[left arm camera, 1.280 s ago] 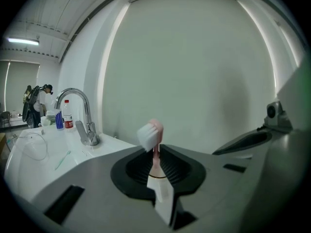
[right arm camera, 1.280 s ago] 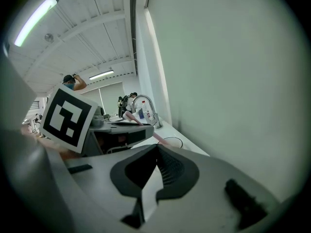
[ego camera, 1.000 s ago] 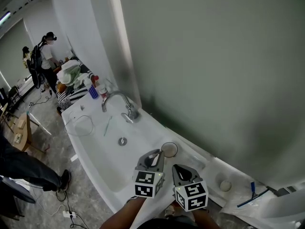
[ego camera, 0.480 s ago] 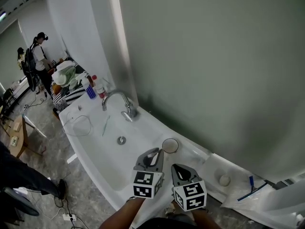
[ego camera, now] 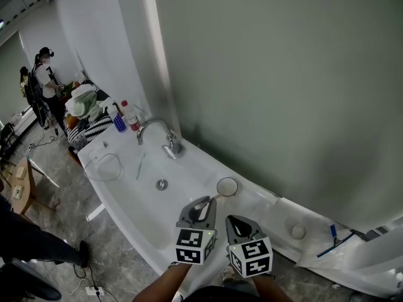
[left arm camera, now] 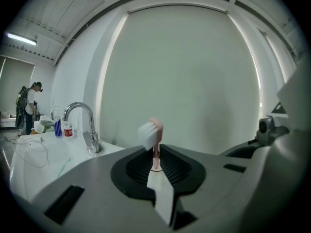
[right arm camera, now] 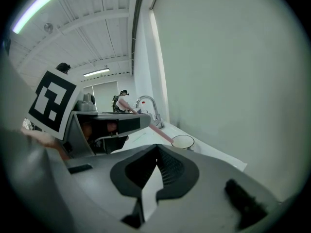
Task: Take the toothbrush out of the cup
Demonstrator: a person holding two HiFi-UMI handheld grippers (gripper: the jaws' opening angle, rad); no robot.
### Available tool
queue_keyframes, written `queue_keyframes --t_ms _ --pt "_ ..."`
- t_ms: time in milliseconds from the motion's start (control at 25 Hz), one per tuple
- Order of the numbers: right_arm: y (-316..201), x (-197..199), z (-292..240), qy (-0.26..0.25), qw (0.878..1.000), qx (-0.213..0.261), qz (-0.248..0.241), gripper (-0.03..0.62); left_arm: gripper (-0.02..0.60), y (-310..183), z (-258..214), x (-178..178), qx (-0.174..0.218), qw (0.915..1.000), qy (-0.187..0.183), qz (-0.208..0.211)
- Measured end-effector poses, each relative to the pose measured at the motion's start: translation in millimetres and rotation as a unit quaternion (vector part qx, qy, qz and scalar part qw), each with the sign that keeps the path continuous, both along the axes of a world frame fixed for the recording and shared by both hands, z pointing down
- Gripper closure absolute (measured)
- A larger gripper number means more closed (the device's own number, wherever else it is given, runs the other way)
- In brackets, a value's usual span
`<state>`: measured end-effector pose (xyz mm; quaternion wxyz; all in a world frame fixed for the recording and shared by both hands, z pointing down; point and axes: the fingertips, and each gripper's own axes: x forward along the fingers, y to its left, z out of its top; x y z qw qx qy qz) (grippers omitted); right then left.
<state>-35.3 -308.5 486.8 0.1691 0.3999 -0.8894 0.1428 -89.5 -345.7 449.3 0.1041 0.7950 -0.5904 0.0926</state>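
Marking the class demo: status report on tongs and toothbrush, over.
Left tongs shut on toothbrush. Right tongs shut, empty. Handle tip by cup rim. Nothing blocking.

A long white sink counter (ego camera: 135, 201) carried a faucet (ego camera: 160, 134). Right of the faucet stood a cup (ego camera: 227, 186); left of it were bottles (ego camera: 126, 117), a cable loop (ego camera: 104, 167) and a thin green stick (ego camera: 141, 166).

Site: indoor test hall, mock washroom station | Evidence: white basin (ego camera: 138, 206) with chrome tap (ego camera: 157, 134), cup (ego camera: 227, 186) on its rim, plain grey wall panel (ego camera: 271, 74) | cables (ego camera: 88, 272) on stone floor, people (ego camera: 43, 74) by cluttered table (ego camera: 88, 115), ceiling strip light (right arm camera: 36, 8)
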Motion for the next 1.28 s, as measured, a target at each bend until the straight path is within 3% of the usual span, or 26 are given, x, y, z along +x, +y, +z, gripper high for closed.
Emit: queue_keyframes --t_ms 1280 --pt "93.5 -35.6 -16.6 -0.005 1.000 0.026 0.013 0.583 0.531 113.8 6.3 -26.7 -0.004 0.9999 0.007 0.012"
